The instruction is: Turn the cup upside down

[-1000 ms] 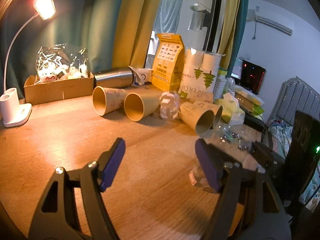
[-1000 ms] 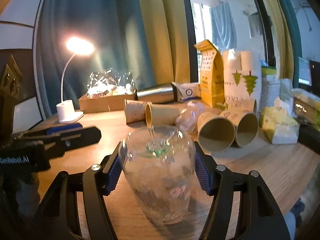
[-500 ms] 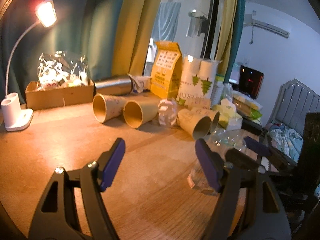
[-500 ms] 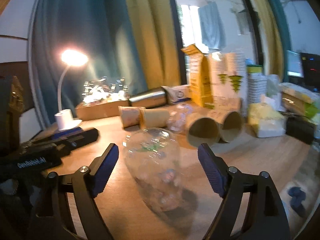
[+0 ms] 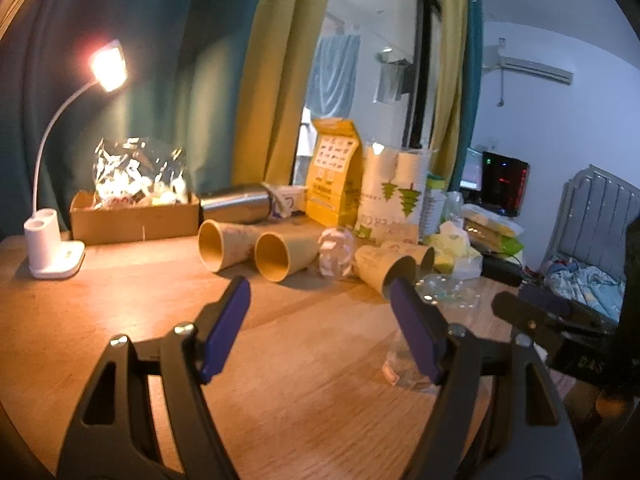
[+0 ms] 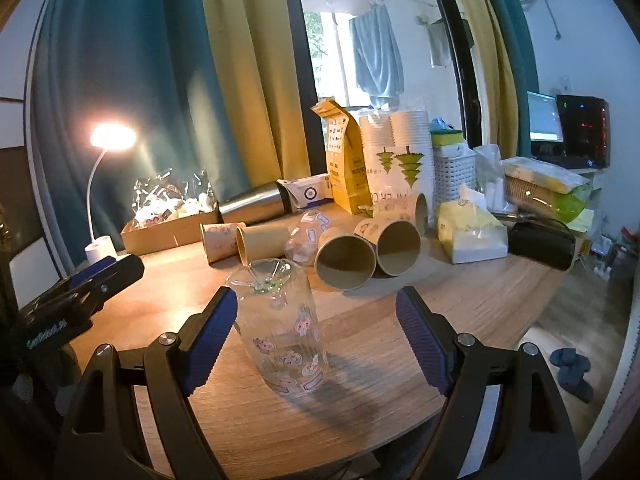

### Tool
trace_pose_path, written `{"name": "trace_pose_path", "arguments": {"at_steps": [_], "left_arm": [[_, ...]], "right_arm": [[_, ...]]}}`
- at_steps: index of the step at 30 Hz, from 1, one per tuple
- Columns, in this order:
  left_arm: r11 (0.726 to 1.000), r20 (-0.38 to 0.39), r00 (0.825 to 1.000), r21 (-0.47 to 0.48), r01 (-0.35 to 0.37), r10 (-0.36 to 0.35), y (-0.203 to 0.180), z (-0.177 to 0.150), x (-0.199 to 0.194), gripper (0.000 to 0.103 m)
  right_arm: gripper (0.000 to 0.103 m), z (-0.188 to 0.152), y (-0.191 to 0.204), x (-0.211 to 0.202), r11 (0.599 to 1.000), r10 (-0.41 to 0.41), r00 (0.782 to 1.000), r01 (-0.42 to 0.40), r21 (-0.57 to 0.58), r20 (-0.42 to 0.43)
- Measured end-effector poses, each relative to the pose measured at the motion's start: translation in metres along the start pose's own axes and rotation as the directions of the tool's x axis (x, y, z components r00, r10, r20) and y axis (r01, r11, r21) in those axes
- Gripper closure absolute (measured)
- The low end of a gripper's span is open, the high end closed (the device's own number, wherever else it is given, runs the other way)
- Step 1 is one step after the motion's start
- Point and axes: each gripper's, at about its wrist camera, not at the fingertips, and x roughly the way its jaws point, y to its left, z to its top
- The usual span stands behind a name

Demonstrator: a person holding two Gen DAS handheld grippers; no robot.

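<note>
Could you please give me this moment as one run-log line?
phase: released | clear cup: standing on table | right gripper: open, around cup | left gripper: open, empty

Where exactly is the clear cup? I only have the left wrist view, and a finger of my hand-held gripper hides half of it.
Observer: The clear cup stands on the table, between the fingers of the right hand-held gripper.
Operator: Is it gripped?
Observer: No. The jaws are open, and the right pad is well clear of the cup.
Operator: Which way up is it?
Observer: Its top end looks closed, like a base, but through clear glass I cannot be sure.
</note>
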Motion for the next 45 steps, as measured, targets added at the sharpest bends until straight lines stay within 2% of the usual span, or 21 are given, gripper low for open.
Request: {"name": "trace_pose_path", "arguments": {"at_steps": [2, 7, 45], "left_arm": [[1.000, 0.009, 1.000, 0.022, -0.001, 0.000, -0.0036, -0.0008, -0.0015, 0.028], [1.000, -0.018, 1.000, 0.003, 0.002, -0.002, -0.0001, -0.0006, 0.0033, 0.027], [1.000, -0.034, 0.999, 0.021, 0.016, -0.015, -0.0078, -0.0026, 0.0042, 0.026]], "right_arm": [[0.019, -0.0009, 0.0003, 0.0008, 1.000, 0.000, 1.000, 0.000, 0.001, -0.006], [0.019, -0.0030, 0.0008, 0.0020, 1.000, 0.005, 1.000, -0.005, 0.006, -0.016], [0.019, -0.0051, -0.0016, 0.0026, 1.000, 0.005, 1.000, -0.004, 0.022, -0.023]]}}
